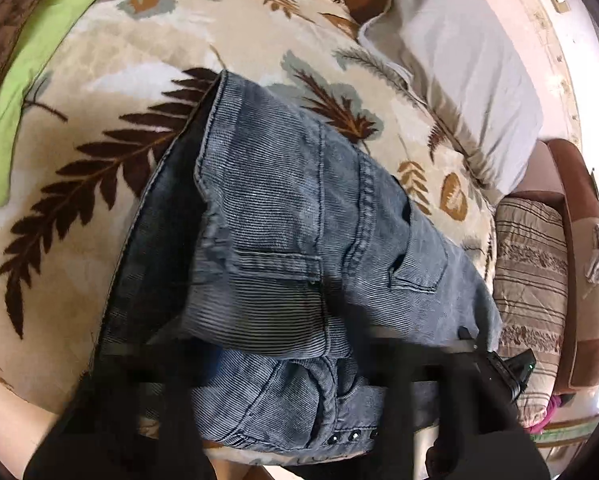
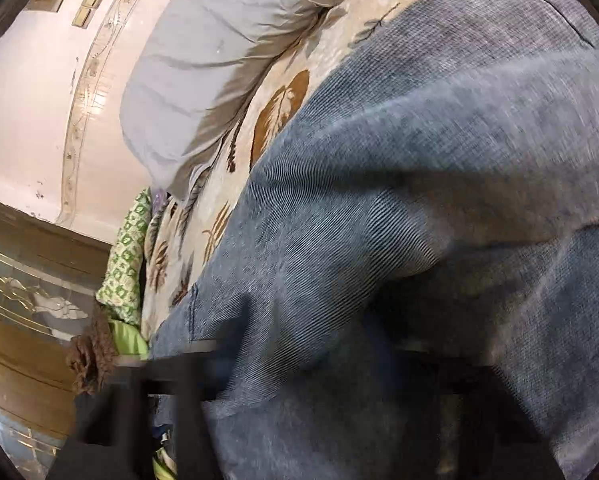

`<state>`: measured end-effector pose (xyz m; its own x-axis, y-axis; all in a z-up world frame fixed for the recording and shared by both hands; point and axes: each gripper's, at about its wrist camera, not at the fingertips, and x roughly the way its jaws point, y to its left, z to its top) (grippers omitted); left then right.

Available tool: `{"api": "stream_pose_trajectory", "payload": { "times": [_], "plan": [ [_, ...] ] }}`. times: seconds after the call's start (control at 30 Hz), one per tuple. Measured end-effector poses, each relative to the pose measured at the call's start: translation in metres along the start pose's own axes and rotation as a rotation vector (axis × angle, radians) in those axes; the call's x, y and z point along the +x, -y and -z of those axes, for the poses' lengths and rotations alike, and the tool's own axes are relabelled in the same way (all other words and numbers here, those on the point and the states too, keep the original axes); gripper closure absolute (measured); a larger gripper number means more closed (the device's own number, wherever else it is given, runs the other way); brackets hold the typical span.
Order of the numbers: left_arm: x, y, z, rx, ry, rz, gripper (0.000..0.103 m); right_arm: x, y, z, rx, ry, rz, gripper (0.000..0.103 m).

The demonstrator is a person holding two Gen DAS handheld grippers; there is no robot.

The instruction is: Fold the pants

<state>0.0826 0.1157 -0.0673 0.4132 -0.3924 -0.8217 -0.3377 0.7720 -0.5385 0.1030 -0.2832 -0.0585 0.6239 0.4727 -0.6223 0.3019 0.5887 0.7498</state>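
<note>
The pants (image 1: 283,208) are made of ribbed, faded matt denim. The blanket (image 1: 99,80) is seen as plush printed cloth; the pillow (image 1: 459,72), smooth cloth.

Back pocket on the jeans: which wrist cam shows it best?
Left wrist. The back pocket lies in full view there, stitching sharp, on the jeans. Right wrist shows only blurred close-up denim; no pocket discernible.

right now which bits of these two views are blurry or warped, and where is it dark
Left wrist view: the jeans and leaf-print blanket are fairly sharp, the fisheye bends the pillow, and the left tool is a dark smear along the bottom. Right wrist view: denim fills the frame with motion blur, shadowed low down, and the wall is washed out.
</note>
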Motion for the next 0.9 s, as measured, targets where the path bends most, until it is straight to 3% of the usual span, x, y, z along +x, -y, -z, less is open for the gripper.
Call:
{"api": "stream_pose_trajectory", "payload": {
  "times": [0.07,0.27,0.43,0.6,0.73,0.9],
  "plan": [
    [-0.008,0.0,0.001,0.002,0.008,0.03,0.092,-0.008,-0.006,0.002,-0.013,0.029,-0.021,0.097],
    [-0.044,0.023,0.017,0.109,0.104,-0.005,0.095,-0.054,-0.038,0.012,-0.148,0.067,-0.076,0.097],
    [-0.077,0.02,0.04,0.146,0.149,0.001,0.096,-0.092,-0.048,0.031,-0.203,0.071,-0.115,0.097],
    [-0.089,-0.008,0.062,0.132,0.165,-0.04,0.096,-0.114,-0.03,0.06,-0.193,0.038,-0.134,0.097],
    [-0.063,-0.032,0.068,0.076,0.093,-0.081,0.096,-0.099,-0.002,0.079,-0.131,-0.02,-0.101,0.093],
    [-0.062,-0.035,0.076,0.063,0.068,-0.014,0.096,-0.093,0.032,0.082,-0.026,-0.02,-0.065,0.089]
  ]
}}
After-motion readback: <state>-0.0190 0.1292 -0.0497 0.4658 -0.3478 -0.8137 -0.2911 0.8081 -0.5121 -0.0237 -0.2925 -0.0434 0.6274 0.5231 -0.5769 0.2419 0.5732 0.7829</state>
